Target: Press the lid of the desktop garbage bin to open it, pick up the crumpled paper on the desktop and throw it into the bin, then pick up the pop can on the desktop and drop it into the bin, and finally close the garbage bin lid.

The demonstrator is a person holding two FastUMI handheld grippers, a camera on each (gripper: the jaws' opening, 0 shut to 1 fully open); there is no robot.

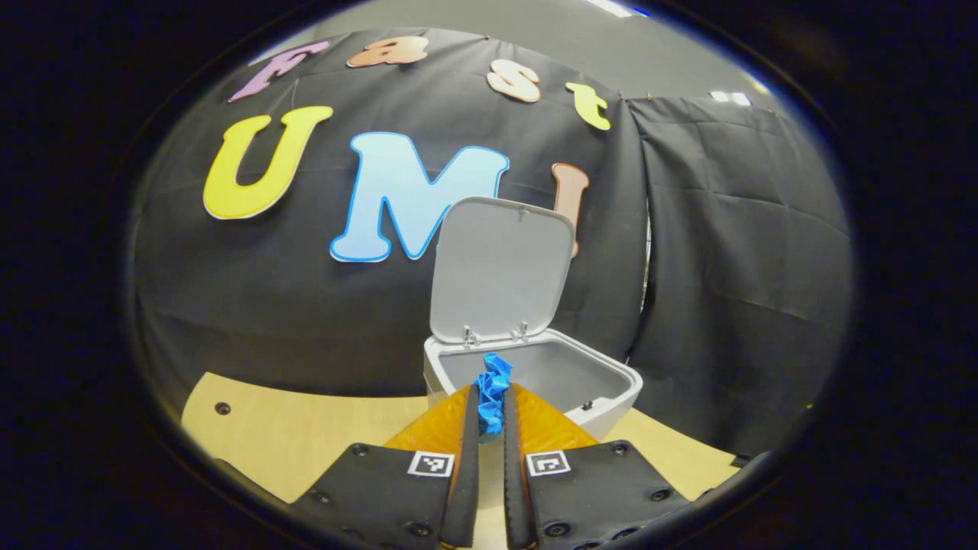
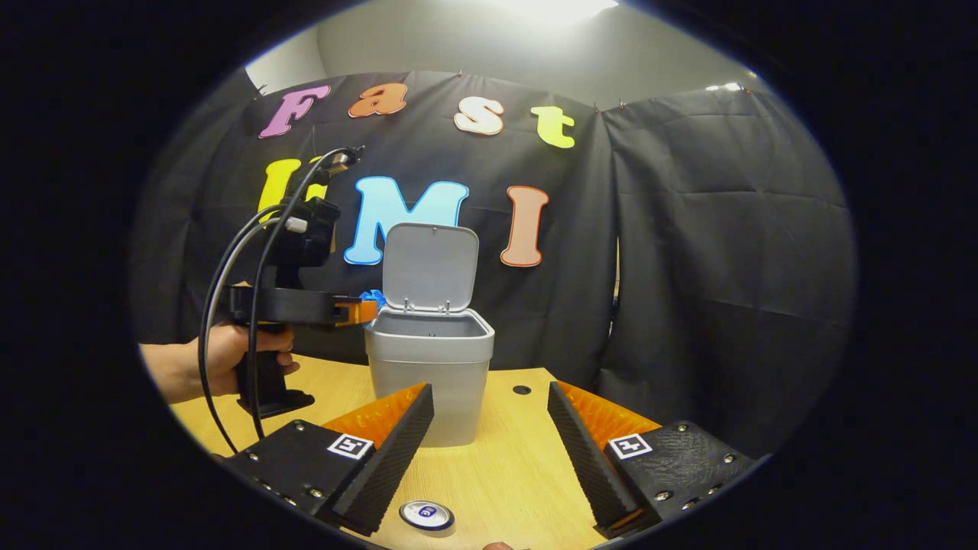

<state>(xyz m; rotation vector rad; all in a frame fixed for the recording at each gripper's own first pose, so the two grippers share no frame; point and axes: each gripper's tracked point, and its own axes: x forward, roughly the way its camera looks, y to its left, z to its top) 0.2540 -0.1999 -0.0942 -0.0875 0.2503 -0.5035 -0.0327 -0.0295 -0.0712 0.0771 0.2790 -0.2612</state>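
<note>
The grey bin (image 1: 603,401) (image 2: 429,359) stands on the wooden desk with its lid (image 1: 500,267) (image 2: 429,267) swung up and open. In the left gripper view my left gripper (image 1: 490,401) is shut on the blue crumpled paper (image 1: 493,391), held at the near rim of the bin's mouth. In the right gripper view that left gripper (image 2: 359,309) hovers just left of the bin's rim, held by a hand (image 2: 221,359), with the blue paper (image 2: 373,298) at its tip. My right gripper (image 2: 489,420) is open in front of the bin. The pop can (image 2: 427,515) shows its top between my fingers, close below.
The wooden desk (image 2: 504,458) has a small dark hole (image 2: 522,389) to the right of the bin and another hole (image 1: 222,408) at the left in the left gripper view. Black cloth walls close the booth behind and to the right. Cables (image 2: 229,305) loop from the left gripper.
</note>
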